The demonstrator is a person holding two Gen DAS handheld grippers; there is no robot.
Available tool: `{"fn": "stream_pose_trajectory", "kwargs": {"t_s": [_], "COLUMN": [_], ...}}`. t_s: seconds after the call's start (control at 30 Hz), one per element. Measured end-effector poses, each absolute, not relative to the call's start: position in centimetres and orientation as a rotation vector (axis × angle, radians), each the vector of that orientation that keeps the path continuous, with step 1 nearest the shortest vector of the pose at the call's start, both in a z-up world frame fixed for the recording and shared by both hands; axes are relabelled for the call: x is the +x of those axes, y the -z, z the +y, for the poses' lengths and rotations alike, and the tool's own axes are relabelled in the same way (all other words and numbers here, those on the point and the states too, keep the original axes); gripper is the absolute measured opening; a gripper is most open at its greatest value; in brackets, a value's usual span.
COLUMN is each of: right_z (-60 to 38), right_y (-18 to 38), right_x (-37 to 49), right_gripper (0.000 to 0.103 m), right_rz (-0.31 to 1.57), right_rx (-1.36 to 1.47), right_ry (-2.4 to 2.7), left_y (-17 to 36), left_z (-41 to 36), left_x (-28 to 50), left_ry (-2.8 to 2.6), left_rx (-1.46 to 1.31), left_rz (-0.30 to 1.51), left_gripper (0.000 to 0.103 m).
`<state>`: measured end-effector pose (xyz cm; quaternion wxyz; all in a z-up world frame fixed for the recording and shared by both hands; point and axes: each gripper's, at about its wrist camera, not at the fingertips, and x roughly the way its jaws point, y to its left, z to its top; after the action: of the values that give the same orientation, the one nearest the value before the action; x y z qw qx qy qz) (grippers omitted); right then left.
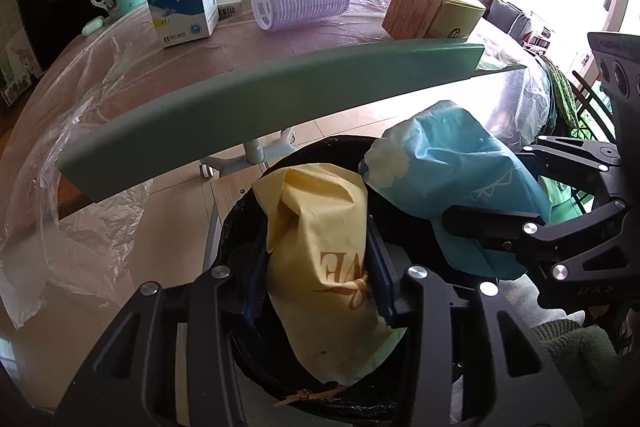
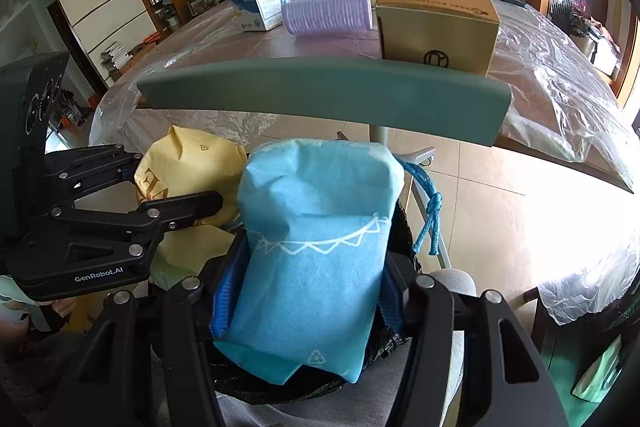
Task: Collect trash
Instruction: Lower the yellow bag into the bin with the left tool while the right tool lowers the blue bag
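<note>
Above one bin [image 1: 256, 367], two gripped bags: yellow bag [image 1: 320, 267], blue bag [image 2: 316, 267].

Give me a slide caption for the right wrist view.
Right gripper holds a blue bag over the black bin, beside the left gripper's yellow bag.

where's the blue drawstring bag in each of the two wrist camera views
Left wrist: the blue bag sits right of centre, clamped by the right gripper, beside the yellow bag.
Right wrist: the blue bag fills the centre, between this gripper's fingers.
Shared landmark: the green chair back runs across both views above the bags.
</note>
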<state>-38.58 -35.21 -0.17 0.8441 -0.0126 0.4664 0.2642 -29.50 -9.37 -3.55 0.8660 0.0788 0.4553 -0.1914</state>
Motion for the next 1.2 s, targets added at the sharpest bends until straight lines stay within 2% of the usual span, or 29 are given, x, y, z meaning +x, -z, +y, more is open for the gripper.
{"fn": "stream_pose_trajectory", "kwargs": {"t_s": [1.2], "right_z": [-32.8], "right_y": [1.6], "right_x": [-37.5], "right_gripper": [0.057], "right_rz": [1.007], "right_rx": [-0.049], "right_ry": [-0.508], "left_y": [4.9], "left_z": [-10.1], "left_x": [-28.7], "left_ry": [0.385], "left_rx": [0.197], "left_rz": [0.994], "left_gripper": [0.045]}}
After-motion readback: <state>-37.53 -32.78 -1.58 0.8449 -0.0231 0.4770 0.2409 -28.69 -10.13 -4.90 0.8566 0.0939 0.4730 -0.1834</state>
